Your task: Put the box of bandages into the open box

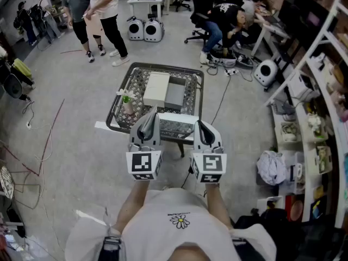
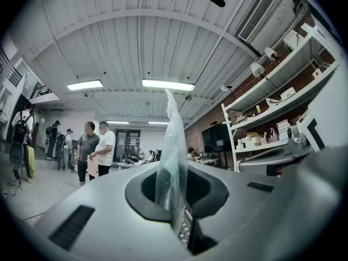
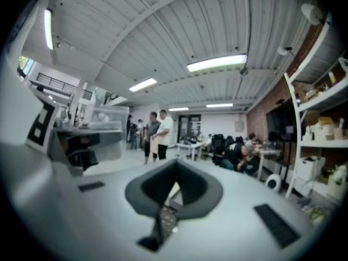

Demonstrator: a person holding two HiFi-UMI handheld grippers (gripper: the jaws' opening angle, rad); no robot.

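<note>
On a small metal mesh table point(image 1: 190, 75), an open box shows a white flap point(image 1: 156, 88) and a grey inside point(image 1: 175, 94). A flat white pack point(image 1: 176, 117) lies at the table's near edge; I cannot tell if it is the bandage box. My left gripper point(image 1: 149, 118) is held up in front of that edge. In the left gripper view it point(image 2: 175, 200) is shut on a strip of clear plastic film point(image 2: 173, 156) that sticks up between the jaws. My right gripper point(image 1: 202, 126) hangs beside it, shut point(image 3: 173, 192) with nothing seen held.
A small potted plant point(image 1: 128, 103) stands on the table's left side. Two people point(image 1: 98, 15) stand at the far left and a seated person point(image 1: 223, 20) is at the far right. Shelves point(image 1: 315, 91) line the right wall. Cables point(image 1: 43, 145) lie on the floor.
</note>
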